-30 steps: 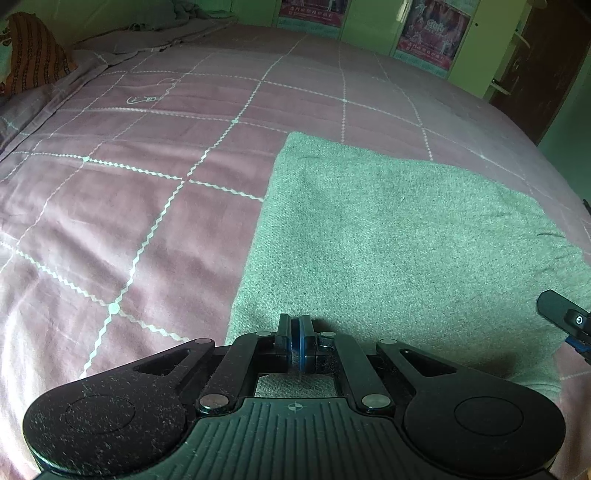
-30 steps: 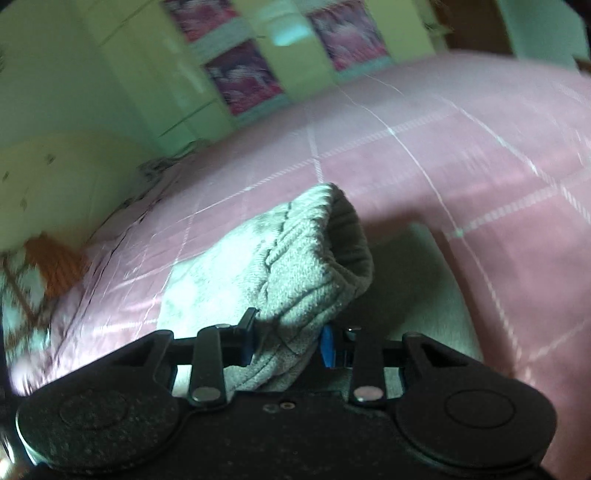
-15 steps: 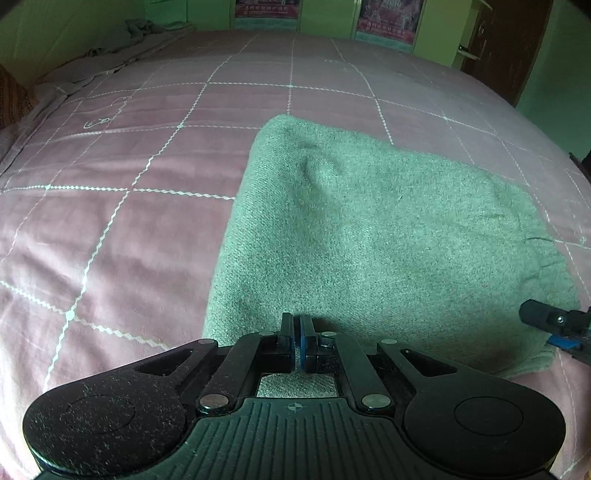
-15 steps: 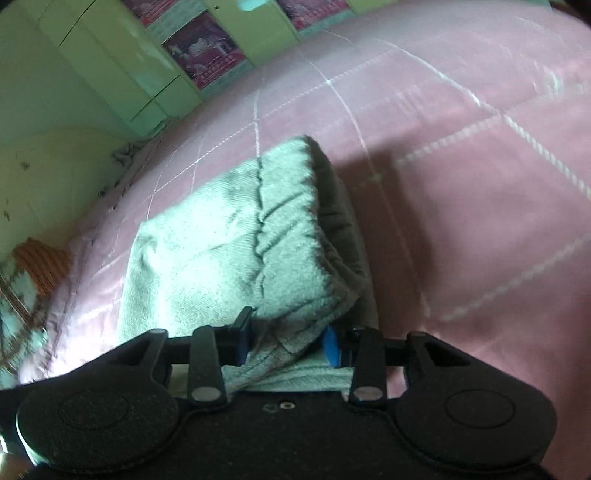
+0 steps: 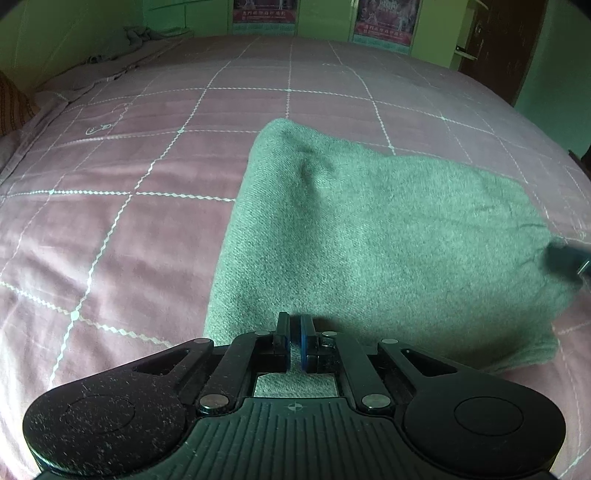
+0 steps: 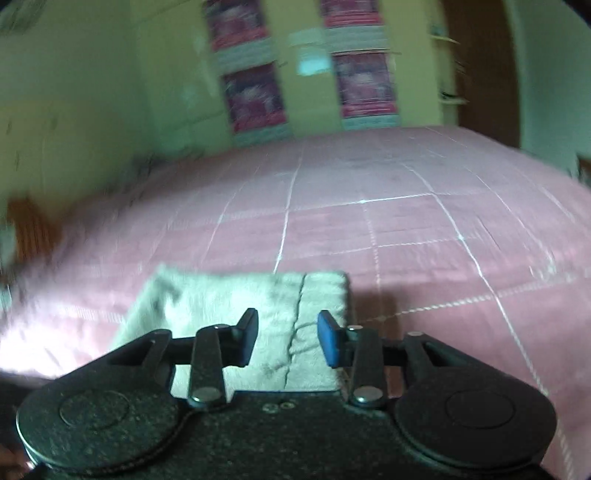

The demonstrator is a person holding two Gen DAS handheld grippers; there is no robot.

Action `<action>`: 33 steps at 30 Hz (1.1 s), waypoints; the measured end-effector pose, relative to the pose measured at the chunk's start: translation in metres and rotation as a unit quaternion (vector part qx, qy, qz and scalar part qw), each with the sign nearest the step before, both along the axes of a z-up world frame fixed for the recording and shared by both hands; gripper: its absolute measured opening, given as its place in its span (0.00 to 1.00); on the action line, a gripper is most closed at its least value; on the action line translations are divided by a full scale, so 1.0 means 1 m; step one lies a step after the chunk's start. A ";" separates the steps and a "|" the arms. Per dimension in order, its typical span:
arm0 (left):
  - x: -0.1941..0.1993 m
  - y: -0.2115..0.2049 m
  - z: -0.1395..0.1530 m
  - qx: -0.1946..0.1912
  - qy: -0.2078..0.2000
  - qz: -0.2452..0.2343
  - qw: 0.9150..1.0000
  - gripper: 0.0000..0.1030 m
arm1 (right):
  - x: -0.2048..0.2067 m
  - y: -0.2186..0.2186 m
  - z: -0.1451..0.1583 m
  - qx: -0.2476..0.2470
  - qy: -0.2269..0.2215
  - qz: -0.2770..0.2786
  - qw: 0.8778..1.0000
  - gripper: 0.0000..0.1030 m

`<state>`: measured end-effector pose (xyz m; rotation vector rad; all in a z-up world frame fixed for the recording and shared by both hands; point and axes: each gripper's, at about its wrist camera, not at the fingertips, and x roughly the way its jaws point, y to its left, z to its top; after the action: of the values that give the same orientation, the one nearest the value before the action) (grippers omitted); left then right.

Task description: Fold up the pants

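Note:
The grey-green knitted pants (image 5: 369,240) lie folded into a thick rectangle on the pink checked bedsheet (image 5: 147,166). My left gripper (image 5: 294,332) is shut on their near edge, with a sliver of cloth between the blue pads. In the right wrist view the pants (image 6: 236,295) lie flat, a seam running towards me. My right gripper (image 6: 286,332) hovers just above their near right part. Its jaws are closing, with the pads apart and nothing pinched between them. A blurred tip of the right gripper (image 5: 569,258) shows at the pants' right edge.
The bedsheet (image 6: 406,221) stretches wide around the pants. A crumpled grey cloth (image 5: 140,35) lies at the far left corner and an orange patterned cushion (image 5: 11,107) at the left edge. Green walls with posters (image 6: 255,96) and a dark door (image 5: 509,44) stand behind.
The right gripper let go of the raised fold of the pants, which now lies flat, and lifted back. The left gripper stayed shut and shifted a little; a small bump formed in the cloth.

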<state>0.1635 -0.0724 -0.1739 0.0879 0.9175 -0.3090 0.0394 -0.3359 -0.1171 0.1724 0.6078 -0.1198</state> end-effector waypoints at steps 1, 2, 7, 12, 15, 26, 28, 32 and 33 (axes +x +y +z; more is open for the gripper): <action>-0.003 -0.001 0.000 0.000 -0.002 -0.004 1.000 0.03 | 0.007 0.005 -0.010 -0.014 0.030 0.015 0.999 0.30; -0.006 -0.002 -0.001 -0.002 0.000 -0.014 1.000 0.03 | 0.013 0.007 -0.025 -0.031 0.072 0.021 0.997 0.30; -0.007 -0.002 0.001 0.005 -0.002 -0.030 1.000 0.03 | 0.002 0.005 -0.051 -0.048 0.108 0.020 0.993 0.30; 0.007 0.003 0.017 -0.017 -0.001 -0.027 0.999 0.03 | 0.004 0.000 -0.022 0.000 0.074 0.018 0.997 0.32; 0.026 -0.008 0.022 -0.009 -0.007 -0.030 1.000 0.03 | 0.013 -0.001 -0.003 0.000 0.039 0.021 0.999 0.32; 0.134 -0.050 0.005 0.001 0.018 -0.011 1.000 0.03 | 0.115 -0.003 -0.050 -0.082 0.130 0.010 0.988 0.33; 0.148 -0.054 0.006 -0.004 0.018 -0.005 1.000 0.03 | 0.109 -0.008 -0.053 -0.076 0.117 0.015 0.990 0.33; 0.165 -0.065 0.002 0.004 0.016 0.002 1.000 0.03 | 0.107 -0.006 -0.028 -0.074 0.080 0.015 0.994 0.33; 0.168 -0.066 -0.001 0.002 0.021 0.007 1.000 0.03 | 0.109 -0.005 -0.023 -0.068 0.067 0.014 0.995 0.34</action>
<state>0.3316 -0.1383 -0.1750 0.0793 0.9608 -0.2976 0.1485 -0.3412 -0.1398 0.0240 0.7324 -0.1465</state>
